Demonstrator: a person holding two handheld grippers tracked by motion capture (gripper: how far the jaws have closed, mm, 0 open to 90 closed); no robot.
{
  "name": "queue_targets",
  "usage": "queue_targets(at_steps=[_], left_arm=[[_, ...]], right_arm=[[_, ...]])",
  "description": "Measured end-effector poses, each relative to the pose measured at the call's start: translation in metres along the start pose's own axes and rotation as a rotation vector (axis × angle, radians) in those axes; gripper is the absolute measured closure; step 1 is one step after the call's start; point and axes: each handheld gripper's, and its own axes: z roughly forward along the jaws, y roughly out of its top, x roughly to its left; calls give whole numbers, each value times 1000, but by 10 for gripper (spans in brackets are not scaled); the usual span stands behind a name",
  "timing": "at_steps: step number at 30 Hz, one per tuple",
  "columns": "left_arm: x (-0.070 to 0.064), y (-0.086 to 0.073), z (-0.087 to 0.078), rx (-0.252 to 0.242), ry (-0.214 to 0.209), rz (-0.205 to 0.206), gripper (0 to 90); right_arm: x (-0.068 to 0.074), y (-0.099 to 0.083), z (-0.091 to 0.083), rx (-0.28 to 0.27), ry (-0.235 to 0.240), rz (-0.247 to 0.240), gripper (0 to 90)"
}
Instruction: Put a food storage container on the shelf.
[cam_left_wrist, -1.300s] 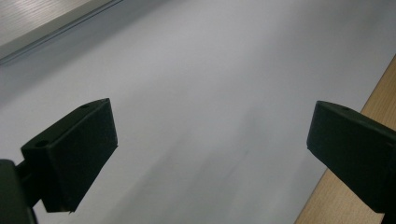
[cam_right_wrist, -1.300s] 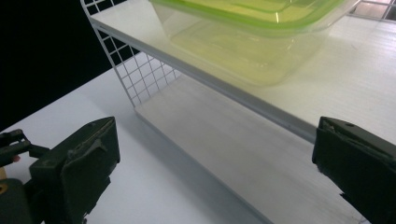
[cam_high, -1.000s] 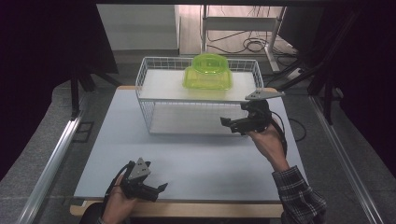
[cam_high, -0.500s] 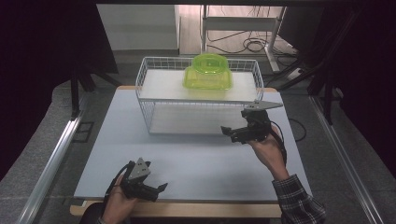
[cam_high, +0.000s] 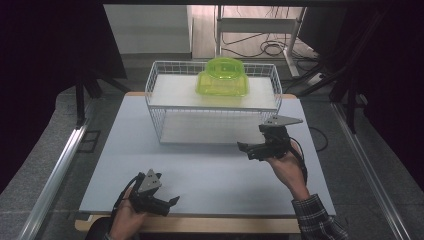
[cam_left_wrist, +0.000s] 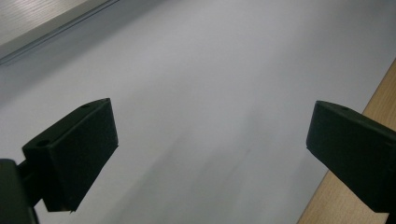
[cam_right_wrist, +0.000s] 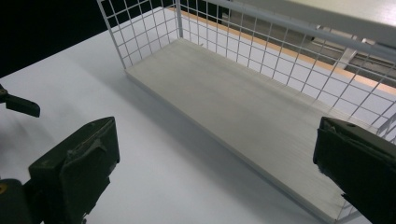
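Note:
A translucent lime-green plastic container (cam_high: 222, 76) sits on the upper shelf of a white wire rack (cam_high: 165, 132) at the table's far middle. The rack's lower shelf (cam_right_wrist: 243, 112) is a bare pale board, open toward the front. My right gripper (cam_high: 248, 149) hovers open just right of the rack's front corner, jaws wide with nothing between them (cam_right_wrist: 215, 168). Low at the table's front left edge, my left gripper (cam_high: 169, 204) is open too, its jaws (cam_left_wrist: 210, 154) spread over bare white table.
The white tabletop (cam_high: 210, 170) spreads wide between rack and front wooden edge (cam_high: 225, 225). An aluminium rail (cam_high: 60, 165) runs along the left side, another (cam_high: 370, 175) on the right. Cables lie on the floor behind the table (cam_high: 272, 47).
My right gripper has drawn back from the rack, down and toward the front, staying open. The left gripper has stayed put.

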Motion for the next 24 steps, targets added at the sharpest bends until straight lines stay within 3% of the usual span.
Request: queue_targets(at_steps=[24], left_arm=[[0,0,1,1,2,0,19]], right_arm=[[3,-20,-3,-16,-14,2,11]])
